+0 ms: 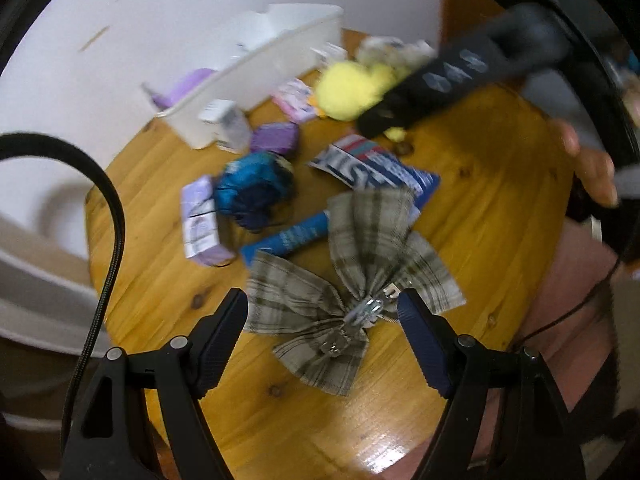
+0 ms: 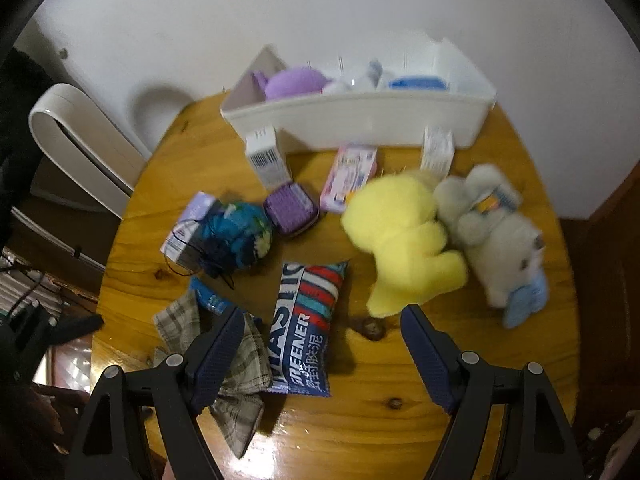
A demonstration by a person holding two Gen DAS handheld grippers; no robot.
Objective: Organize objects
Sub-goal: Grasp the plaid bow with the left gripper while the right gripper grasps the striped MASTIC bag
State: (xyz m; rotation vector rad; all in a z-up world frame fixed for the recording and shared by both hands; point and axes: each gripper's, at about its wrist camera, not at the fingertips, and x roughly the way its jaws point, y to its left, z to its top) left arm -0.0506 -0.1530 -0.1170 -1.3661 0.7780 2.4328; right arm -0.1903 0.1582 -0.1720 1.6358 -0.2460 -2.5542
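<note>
Loose objects lie scattered on a round wooden table (image 2: 400, 420). My left gripper (image 1: 322, 298) is open and hangs over a grey plaid fabric bow (image 1: 360, 240) with a metal clip; its pads do not touch the bow. My right gripper (image 2: 322, 314) is open above a blue printed packet (image 2: 304, 328), with a yellow plush toy (image 2: 400, 236) just beyond its right finger. The bow (image 2: 240, 364) lies partly under the right gripper's left finger in that view. A white storage bin (image 2: 360, 120) at the back holds purple, white and blue items.
A grey plush toy (image 2: 492, 232), a purple case (image 2: 292, 208), a blue knitted bundle (image 2: 236, 236), a blue tube (image 1: 292, 236) and small boxes (image 2: 266, 156) surround the packet. In the left wrist view the right gripper's black body (image 1: 460, 76) crosses the upper right. A wall stands behind the bin.
</note>
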